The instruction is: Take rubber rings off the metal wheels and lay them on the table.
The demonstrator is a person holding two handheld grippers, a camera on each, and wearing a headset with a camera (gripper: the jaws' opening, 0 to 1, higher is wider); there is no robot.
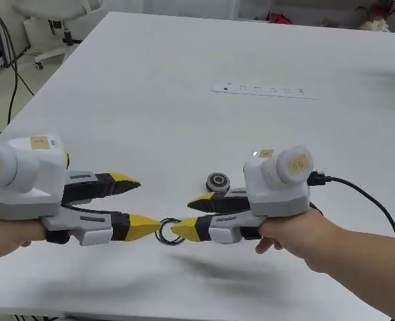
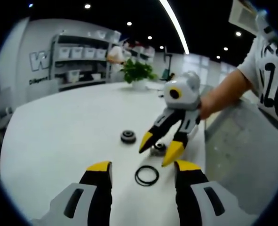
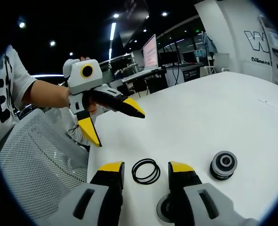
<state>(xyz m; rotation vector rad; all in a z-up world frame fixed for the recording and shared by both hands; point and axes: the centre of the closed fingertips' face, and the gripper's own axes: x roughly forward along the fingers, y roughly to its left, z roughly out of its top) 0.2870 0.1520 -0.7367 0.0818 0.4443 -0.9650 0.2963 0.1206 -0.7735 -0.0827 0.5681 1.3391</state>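
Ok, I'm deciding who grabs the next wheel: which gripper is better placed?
Right, probably. The right gripper hangs open with its tips either side of a metal wheel; the left gripper, also open, points at the loose rubber rings instead.

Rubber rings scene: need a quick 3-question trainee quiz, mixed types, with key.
1. True or false: the left gripper is shut on the rubber rings.
2. How many metal wheels can be counted in the left gripper view? A) one B) two C) four
3. Fill in: the right gripper is ____ (open/shut).

Key: 1 false, it is open and the rings lie loose between the two grippers; 2 B; 3 open.
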